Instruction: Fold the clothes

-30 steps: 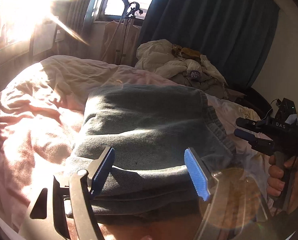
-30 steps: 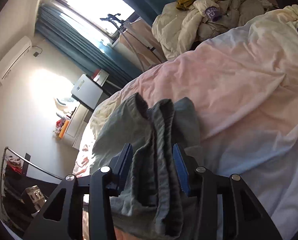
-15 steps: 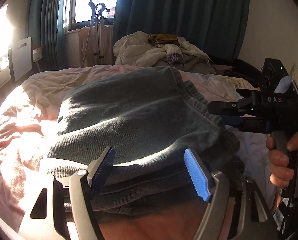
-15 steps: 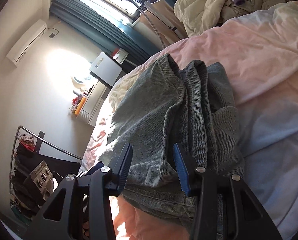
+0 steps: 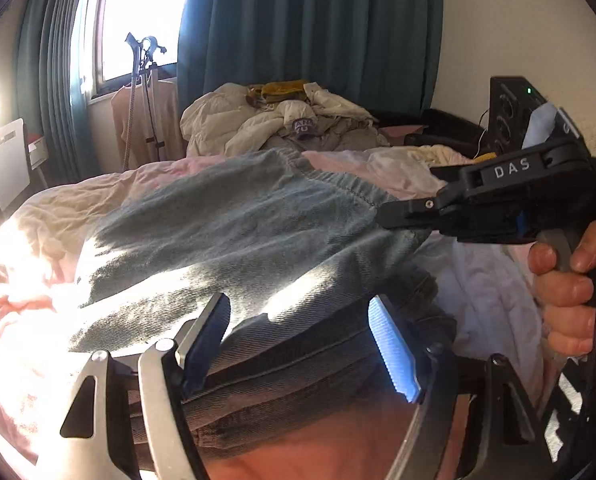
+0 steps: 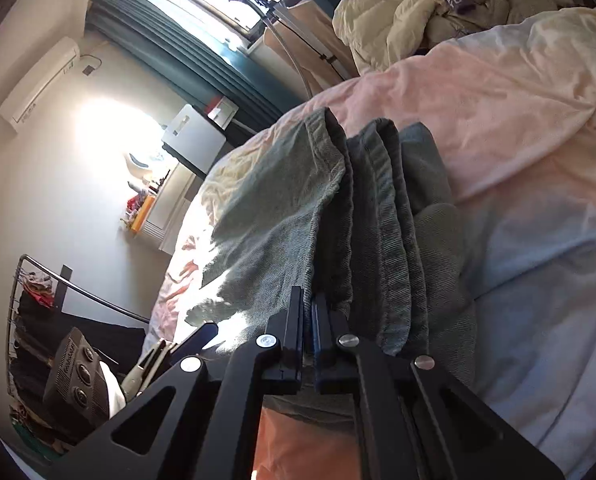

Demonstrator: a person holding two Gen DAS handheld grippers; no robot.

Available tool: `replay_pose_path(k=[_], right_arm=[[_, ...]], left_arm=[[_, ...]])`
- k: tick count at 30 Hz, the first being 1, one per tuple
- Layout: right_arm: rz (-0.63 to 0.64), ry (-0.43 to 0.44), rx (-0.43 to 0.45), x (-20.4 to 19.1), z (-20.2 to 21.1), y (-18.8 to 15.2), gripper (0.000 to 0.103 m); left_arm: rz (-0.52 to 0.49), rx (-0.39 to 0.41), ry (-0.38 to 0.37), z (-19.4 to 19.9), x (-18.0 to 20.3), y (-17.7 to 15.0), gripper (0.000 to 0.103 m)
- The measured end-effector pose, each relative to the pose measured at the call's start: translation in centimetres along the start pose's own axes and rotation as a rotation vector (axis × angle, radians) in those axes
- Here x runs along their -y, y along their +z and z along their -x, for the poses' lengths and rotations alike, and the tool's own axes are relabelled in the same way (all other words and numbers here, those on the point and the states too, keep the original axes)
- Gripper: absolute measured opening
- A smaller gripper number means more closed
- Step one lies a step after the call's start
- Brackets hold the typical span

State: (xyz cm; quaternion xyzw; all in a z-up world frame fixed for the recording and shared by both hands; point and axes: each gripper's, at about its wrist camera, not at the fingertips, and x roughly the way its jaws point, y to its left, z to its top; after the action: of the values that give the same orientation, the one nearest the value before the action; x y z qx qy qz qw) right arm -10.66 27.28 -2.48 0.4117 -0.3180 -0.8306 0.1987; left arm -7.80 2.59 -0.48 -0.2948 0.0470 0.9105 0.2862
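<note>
A: Item one, jeans (image 5: 234,232). Location?

B: On the bed (image 6: 498,92), near edge, lying over the pink cover. Faded grey-blue denim, folded into several layers; the right wrist view shows the stacked edges (image 6: 378,220) side by side. Elastic waistband (image 5: 338,188) on the far right side of the bundle.

A: Item two, right claw (image 6: 307,332). State?

B: Clenched on the jeans. Its jaws have just been closing, and a thin edge of the top denim layer sits pinched between the blue pads. In the left wrist view the same claw (image 5: 394,216) bites the right-hand corner below the waistband, the person's hand (image 5: 566,280) wrapped round the handle. Likely purpose: to pin or lift that corner so the layer can be drawn over for the next fold.

A: Item three, left claw (image 5: 310,344). State?

B: Released. Jaws stand wide apart over the near folded edge of the jeans, denim between them but neither pad pressing on it. Probably placed to take the near left corner, matching the right-hand grip.

A: Surroundings?

B: Heap of unfolded laundry (image 5: 282,124) at the far end of the bed, pale garments, well apart from the jeans, presumably waiting their turn. Teal curtains (image 5: 310,32) and a bright window (image 5: 138,20) behind; strong sun falls across the left part of the cover. White box (image 6: 194,144) at the far left, clothes rail (image 6: 58,280) at the near left.

A: Progress?

B: By my reading, mid-fold: jeans already layered, final fold not yet made.
</note>
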Motion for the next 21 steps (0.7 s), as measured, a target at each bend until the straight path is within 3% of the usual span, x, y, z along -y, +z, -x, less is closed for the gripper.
replay_pose_path(k=[5, 10, 13, 16, 17, 19, 20, 21], right_arm=[[-0.007, -0.039, -0.017, -0.5, 1.7, -1.7, 0.002], [-0.051, -0.116, -0.100, 2.0, -0.5, -4.0, 0.002], [-0.030, -0.095, -0.059, 1.4, 0.4, -3.5, 0.004], [0.051, -0.135, 0.021, 0.0, 2.1, -2.9, 0.007], [0.074, -0.155, 0.045, -0.2, 2.6, -2.6, 0.011], [0.077, -0.176, 0.075, 0.1, 3.1, -2.2, 0.037], [0.050, -0.170, 0.075, 0.8, 3.0, -1.9, 0.056], [0.019, -0.162, 0.074, 1.5, 2.9, -1.6, 0.067]], left_arm=[[0.109, 0.105, -0.079, 3.0, -1.4, 1.0, 0.074], [0.212, 0.102, -0.038, 3.6, -3.5, 1.3, 0.074], [0.266, 0.090, 0.040, 4.1, -5.1, 1.4, 0.074], [0.333, 0.041, 0.029, 4.2, -7.5, 1.4, 0.074], [0.350, 0.018, 0.038, 4.2, -8.4, 1.4, 0.074], [0.417, 0.005, 0.086, 4.4, -10.7, 1.1, 0.074], [0.458, 0.001, 0.101, 4.5, -12.0, 0.9, 0.074], [0.509, -0.003, 0.090, 4.5, -13.4, 0.7, 0.074]])
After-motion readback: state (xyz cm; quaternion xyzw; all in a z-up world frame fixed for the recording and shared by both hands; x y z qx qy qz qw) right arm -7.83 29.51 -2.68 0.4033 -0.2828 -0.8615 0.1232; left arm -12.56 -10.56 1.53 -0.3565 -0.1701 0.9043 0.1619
